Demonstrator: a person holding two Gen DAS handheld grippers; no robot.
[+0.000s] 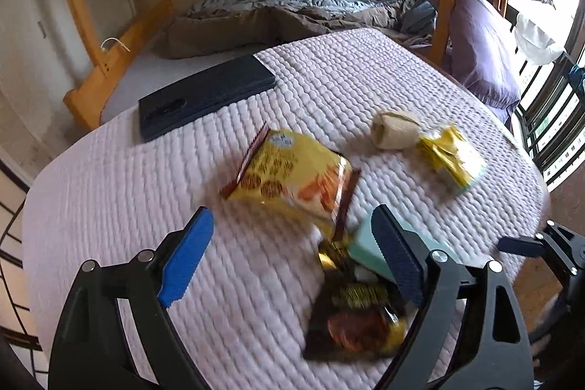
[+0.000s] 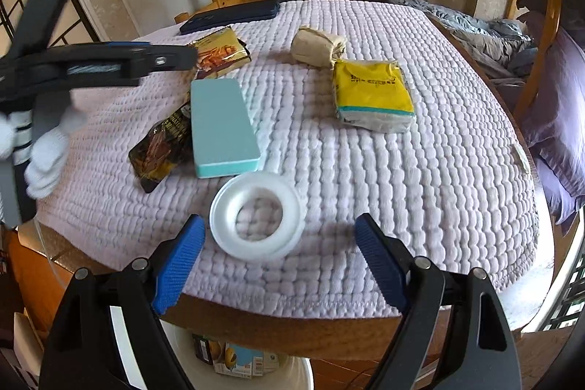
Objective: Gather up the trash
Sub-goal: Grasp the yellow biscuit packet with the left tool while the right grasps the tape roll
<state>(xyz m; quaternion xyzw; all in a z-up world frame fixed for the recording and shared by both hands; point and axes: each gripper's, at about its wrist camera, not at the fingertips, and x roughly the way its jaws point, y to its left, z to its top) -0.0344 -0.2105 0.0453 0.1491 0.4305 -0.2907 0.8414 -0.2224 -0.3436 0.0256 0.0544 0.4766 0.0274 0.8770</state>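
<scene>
1. The left gripper hangs with its jaws spread wide, gripping nothing, over the pink quilt.
2. A dark wrapper lies against the teal box.
3. The right gripper hangs released above a white ring.
4. A beige wad touches the yellow packet.

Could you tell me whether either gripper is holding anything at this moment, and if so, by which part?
Nothing is held. The left gripper hangs open above the quilted table cover, and the right gripper is open with the white plastic ring lying untouched ahead of its fingers.
</scene>
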